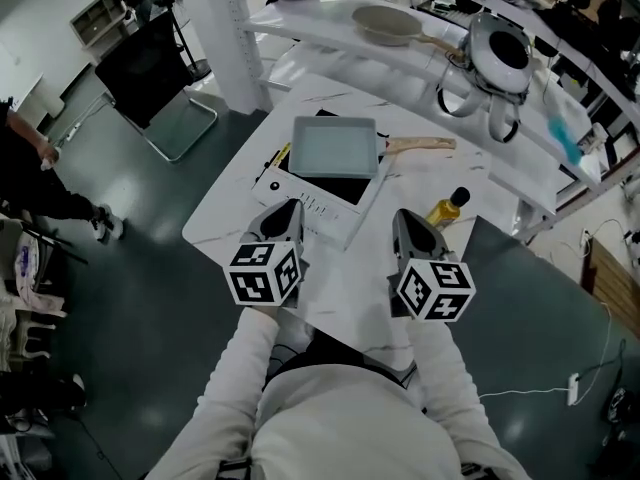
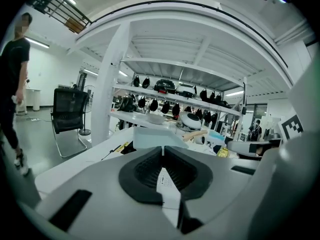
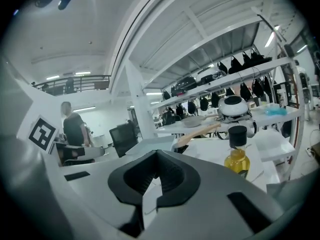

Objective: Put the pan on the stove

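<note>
A square pale grey pan (image 1: 335,146) with a wooden handle (image 1: 420,145) sits on the black-topped stove (image 1: 338,189) in the middle of the white table (image 1: 225,203). Both grippers hover side by side over the table's near edge, pointing at the stove and short of it. My left gripper (image 1: 290,206) is shut with nothing in it, in line with the stove's white control strip. My right gripper (image 1: 402,216) is shut and empty too. The left gripper view shows the pan (image 2: 150,136) straight beyond the shut left gripper (image 2: 162,148). In the right gripper view the pan (image 3: 150,145) lies just past the right gripper (image 3: 157,152).
A bottle of yellow oil (image 1: 447,208) stands right of the stove, close ahead of my right gripper. The shelf behind holds a beige pan (image 1: 390,23) and a round white appliance (image 1: 497,53). A white pillar (image 1: 235,28), a black chair (image 1: 150,78) and a person (image 1: 40,173) are at the left.
</note>
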